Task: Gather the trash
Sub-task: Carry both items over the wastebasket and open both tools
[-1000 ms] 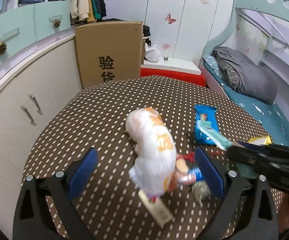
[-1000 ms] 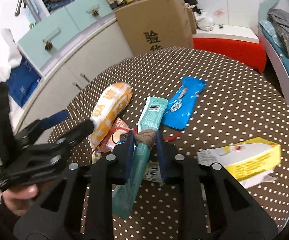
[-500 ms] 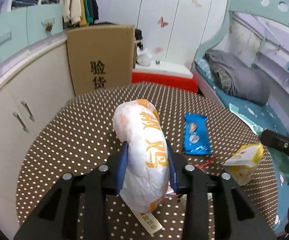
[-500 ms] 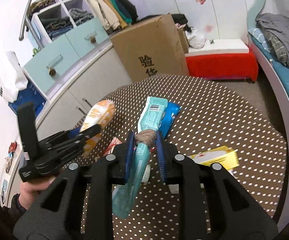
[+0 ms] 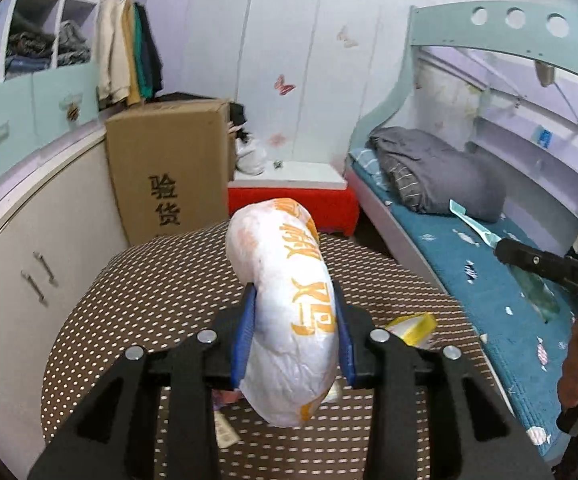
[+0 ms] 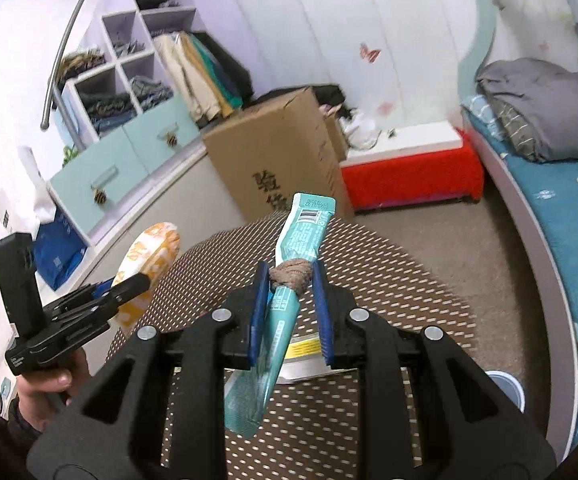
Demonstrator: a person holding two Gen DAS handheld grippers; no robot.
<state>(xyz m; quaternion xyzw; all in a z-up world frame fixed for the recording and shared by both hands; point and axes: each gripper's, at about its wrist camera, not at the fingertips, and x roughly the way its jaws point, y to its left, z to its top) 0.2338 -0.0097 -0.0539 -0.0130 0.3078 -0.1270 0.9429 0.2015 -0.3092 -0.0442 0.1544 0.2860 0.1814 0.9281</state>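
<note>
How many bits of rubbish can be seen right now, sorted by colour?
White and orange: 1, the puffy bag in the left gripper.
Teal: 1, the long wrapper in the right gripper.
Yellow: 1, the carton on the dotted table.
Total: 3

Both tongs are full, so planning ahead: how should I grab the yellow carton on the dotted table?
Grip the yellow carton across its narrow width, near the middle, coming down from above. It looks flattened and lies flat on the table, so a side approach would probably just push it. It is partly hidden behind the left tongs, so confirm its long axis first.
</note>
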